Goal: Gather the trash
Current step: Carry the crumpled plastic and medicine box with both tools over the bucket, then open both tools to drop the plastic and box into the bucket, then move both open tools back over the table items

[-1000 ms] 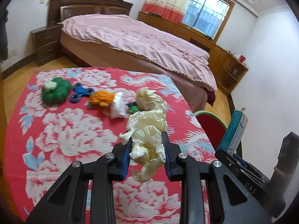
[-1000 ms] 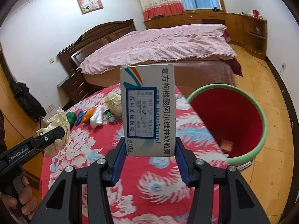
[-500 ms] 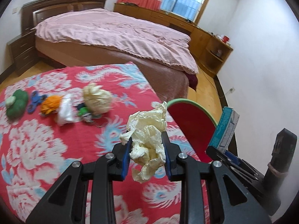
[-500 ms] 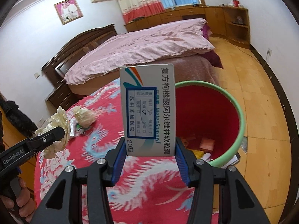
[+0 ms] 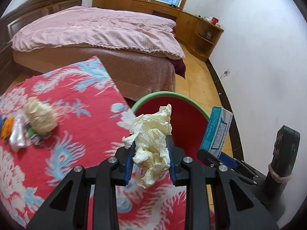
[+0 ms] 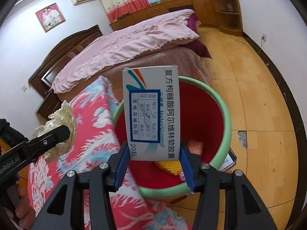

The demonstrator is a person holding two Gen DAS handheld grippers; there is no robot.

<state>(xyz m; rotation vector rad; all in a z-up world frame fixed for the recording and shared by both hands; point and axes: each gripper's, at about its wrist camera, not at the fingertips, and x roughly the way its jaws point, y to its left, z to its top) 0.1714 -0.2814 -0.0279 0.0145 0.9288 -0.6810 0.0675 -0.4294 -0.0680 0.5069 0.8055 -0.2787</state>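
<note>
Bedroom floor beyond the floral tablecloth [image 5: 76,134] holds a red bin [image 6: 220,115]. Right gripper [image 6: 153,170] pinches a medicine box [image 6: 151,115] with the bin just ahead and below; left gripper [image 5: 150,159] clamps crumpled paper [image 5: 151,140] at the bin's near rim. Best to carry each fully over the opening before letting go.

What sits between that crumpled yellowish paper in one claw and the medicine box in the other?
In the left wrist view, only the red bin's open mouth with its green rim lies between the crumpled paper and the medicine box.

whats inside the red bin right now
In the red bin, a pinkish packet and something yellow show at the bottom. The medicine box held in the right tool covers the rest.
</note>
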